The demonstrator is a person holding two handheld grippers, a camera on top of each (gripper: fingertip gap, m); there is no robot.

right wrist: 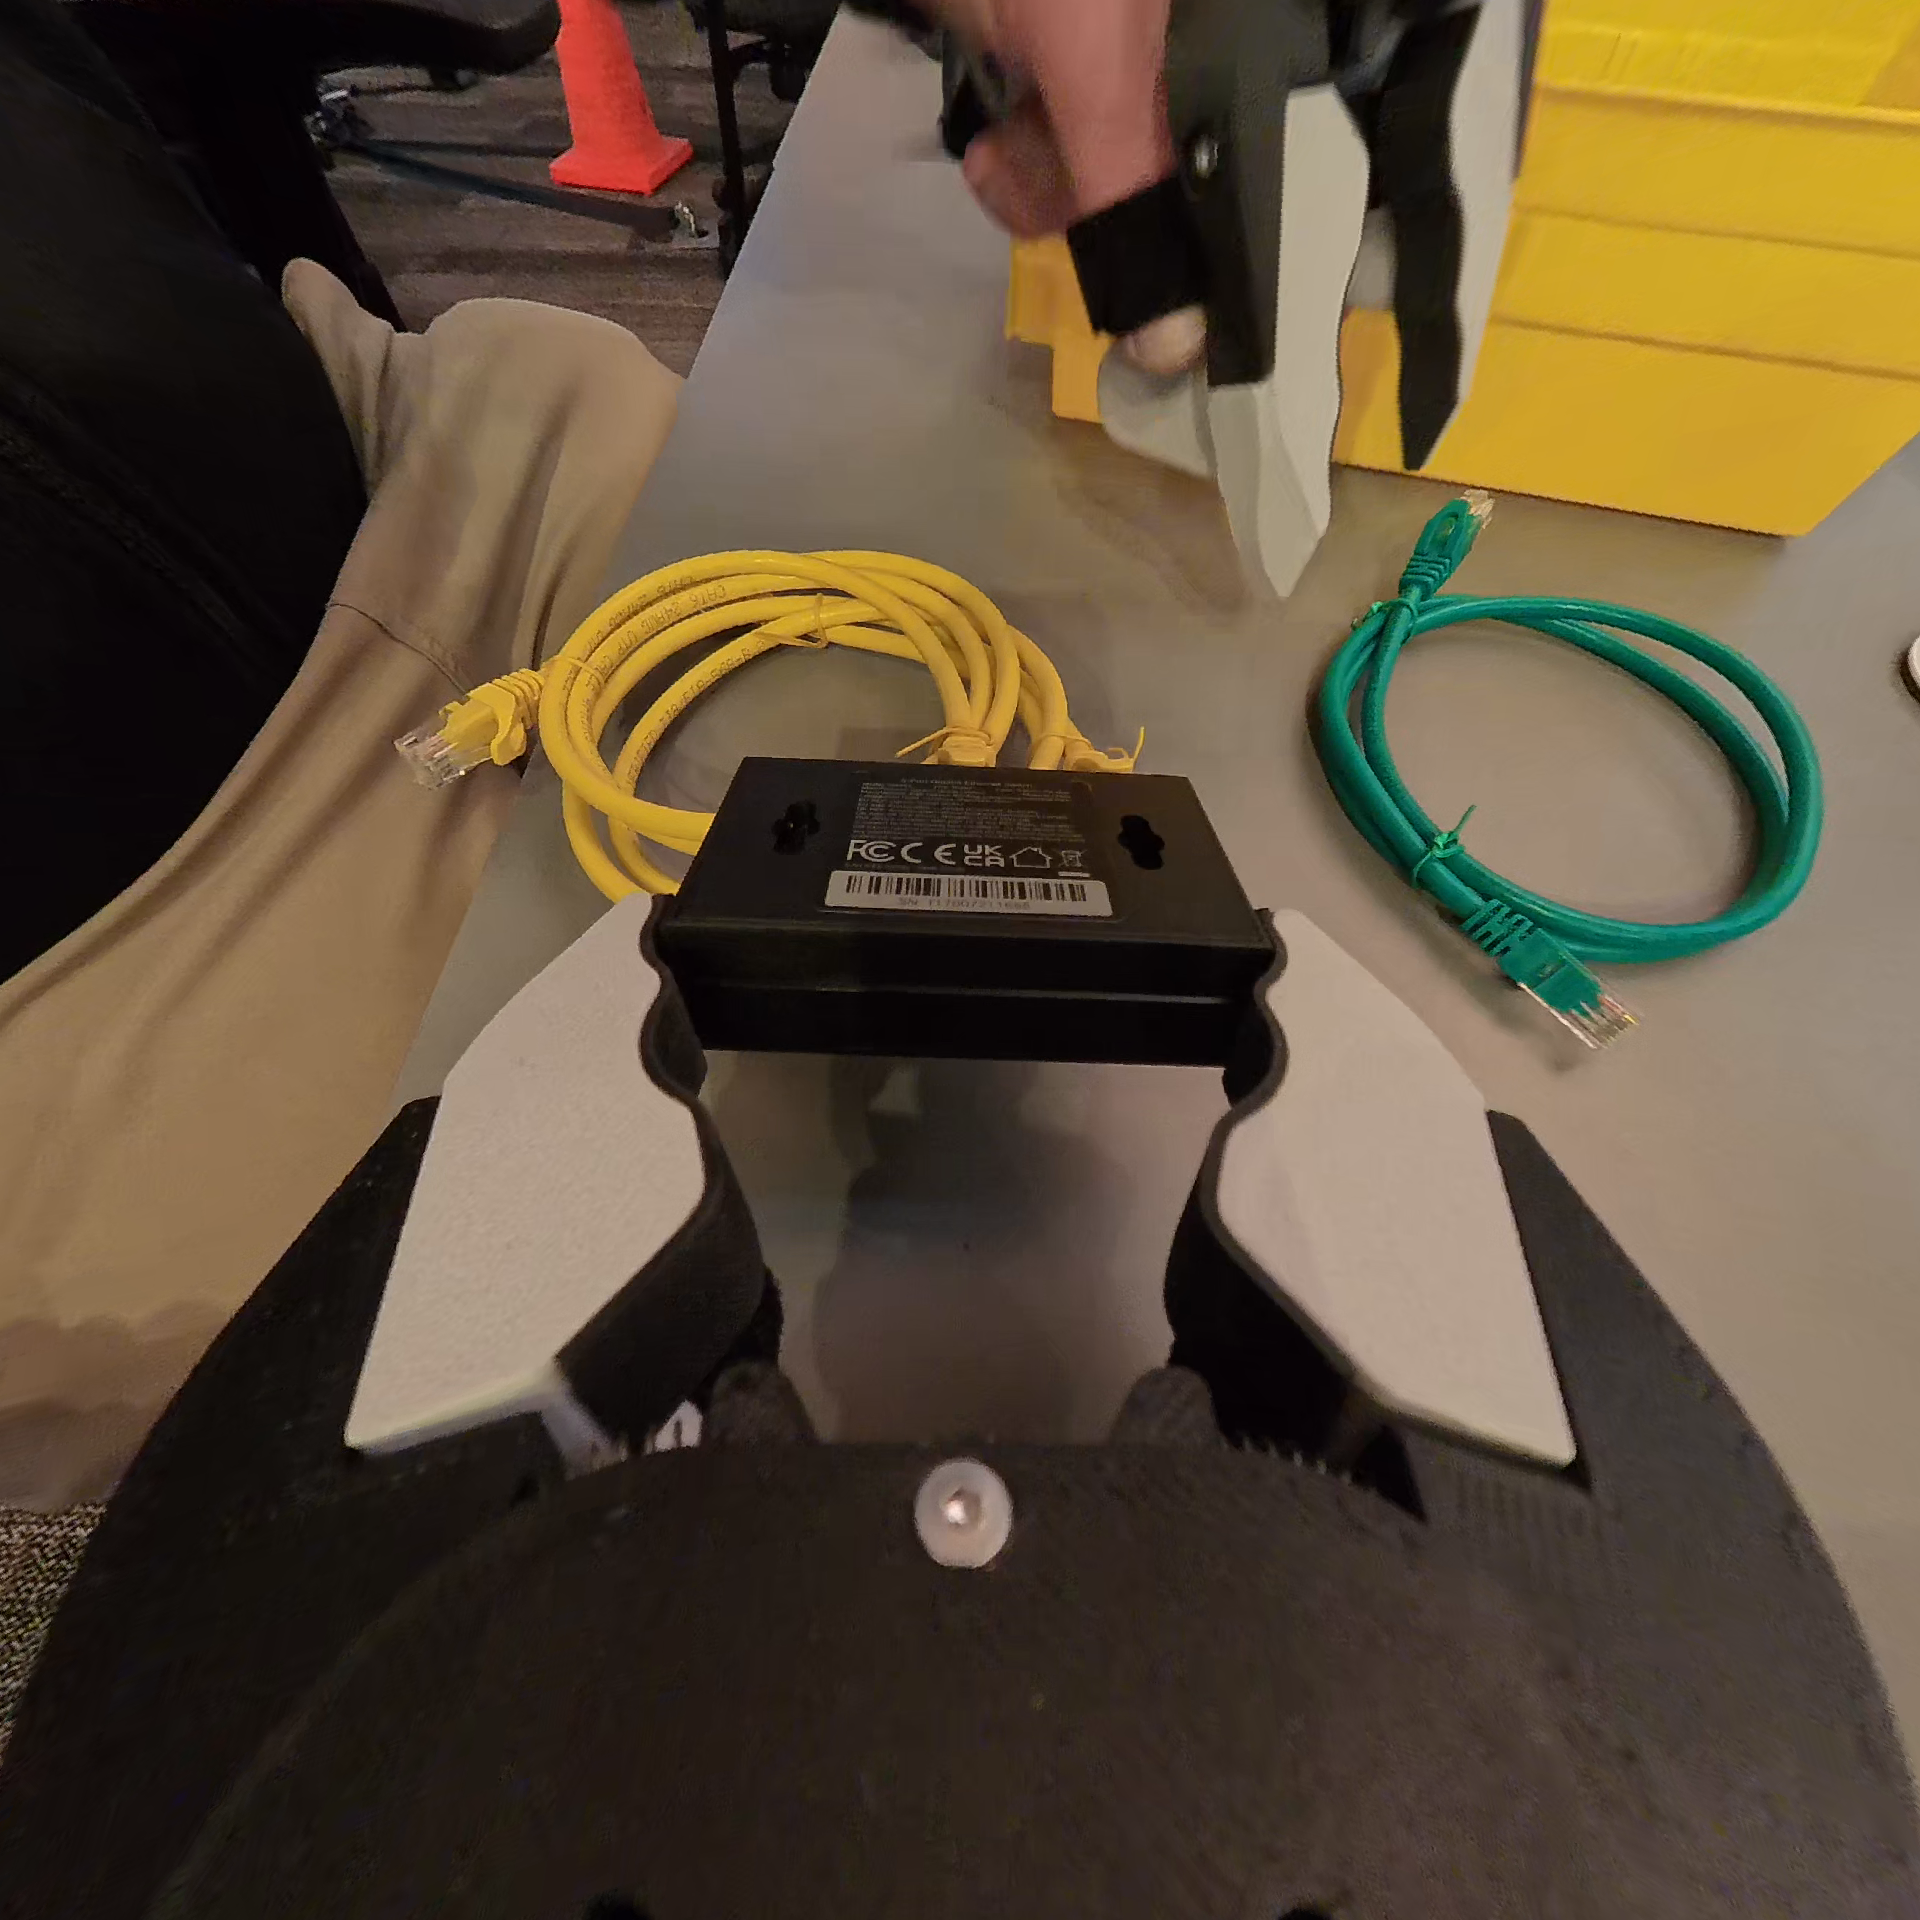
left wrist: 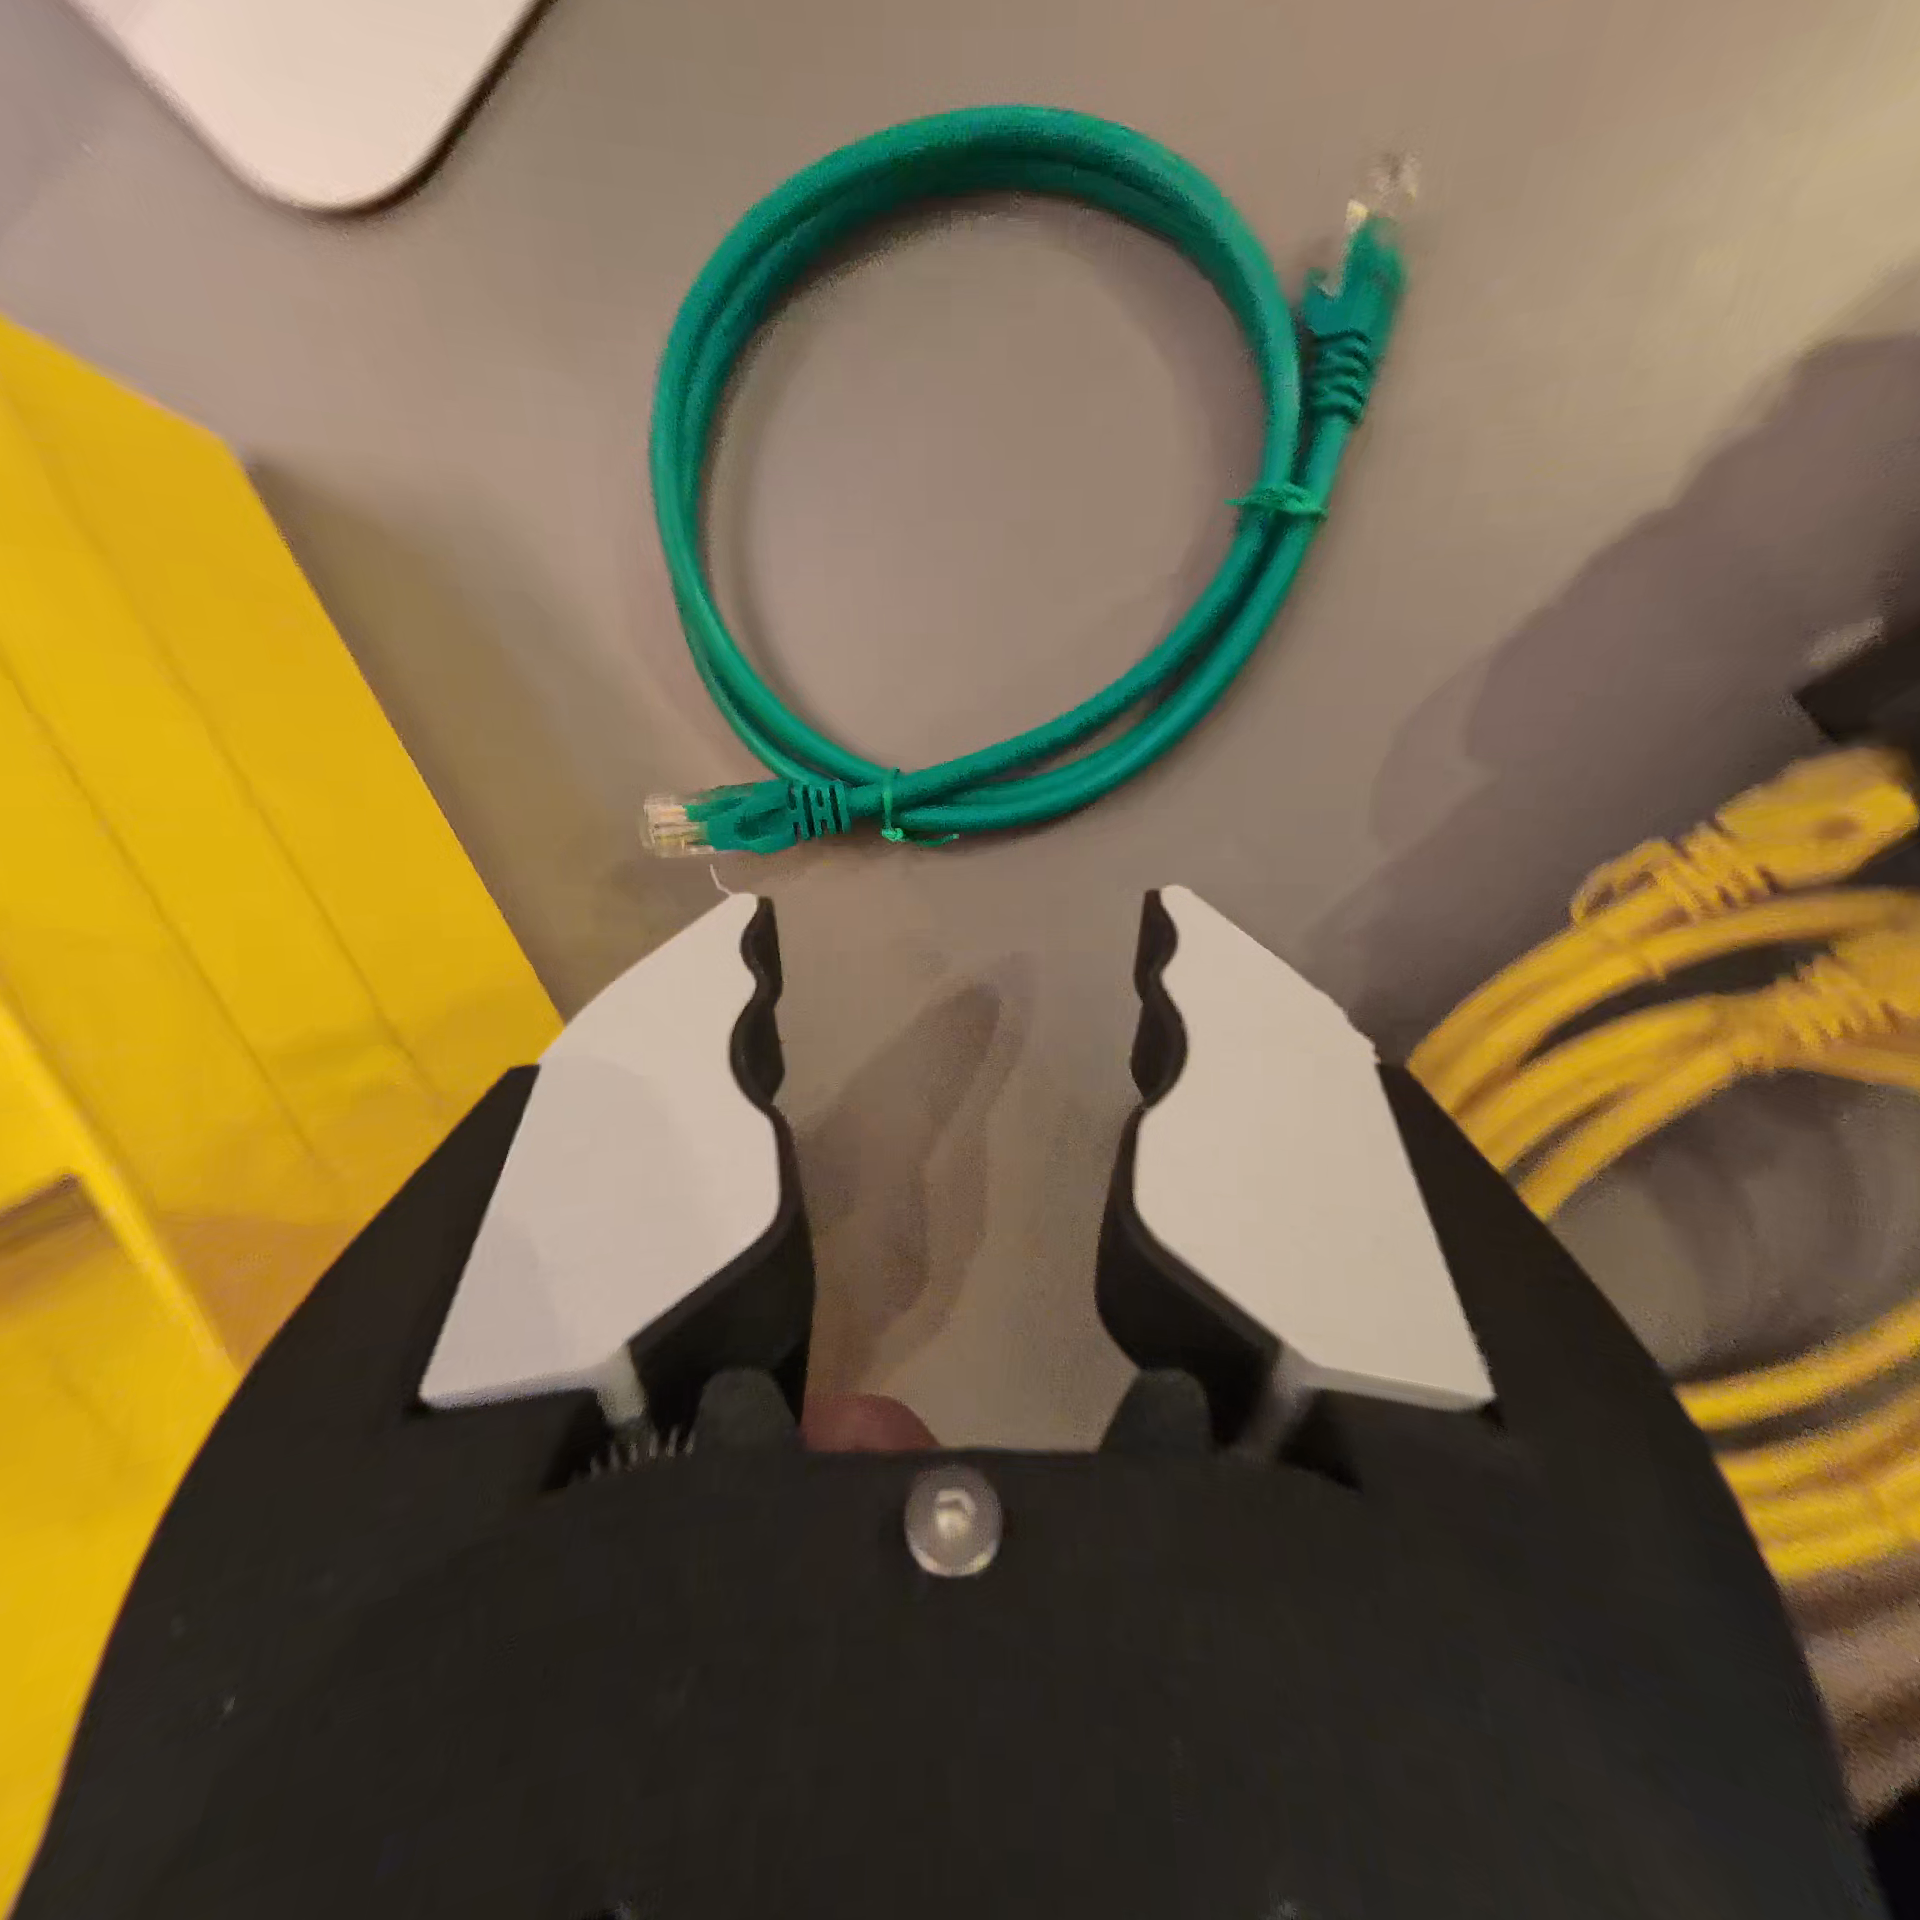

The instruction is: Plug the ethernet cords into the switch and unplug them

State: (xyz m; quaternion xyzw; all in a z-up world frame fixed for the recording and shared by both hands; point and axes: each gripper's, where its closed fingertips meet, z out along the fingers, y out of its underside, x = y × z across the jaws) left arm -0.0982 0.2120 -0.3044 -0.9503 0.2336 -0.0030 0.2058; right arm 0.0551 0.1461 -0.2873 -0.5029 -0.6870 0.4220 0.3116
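Observation:
A coiled green ethernet cord (left wrist: 977, 488) lies on the grey table, one plug (left wrist: 696, 821) just beyond my left gripper (left wrist: 956, 914), which is open and empty above the table. The green cord also shows in the right wrist view (right wrist: 1558, 769). My right gripper (right wrist: 961, 966) is shut on the black switch (right wrist: 966, 883), label side up. Coiled yellow ethernet cords (right wrist: 790, 675) lie behind the switch; some ends reach the switch's far side, where its ports are hidden. One yellow plug (right wrist: 447, 743) lies free at the left. The left gripper (right wrist: 1340, 395) hangs over the table farther off, held by a hand (right wrist: 1070, 125).
A yellow bin (right wrist: 1662, 312) stands on the table's far side; it also shows in the left wrist view (left wrist: 156, 831). A white flat object (left wrist: 312, 83) lies at the far left. A person's legs (right wrist: 260, 831) are beside the table edge. An orange cone (right wrist: 613, 104) stands on the floor.

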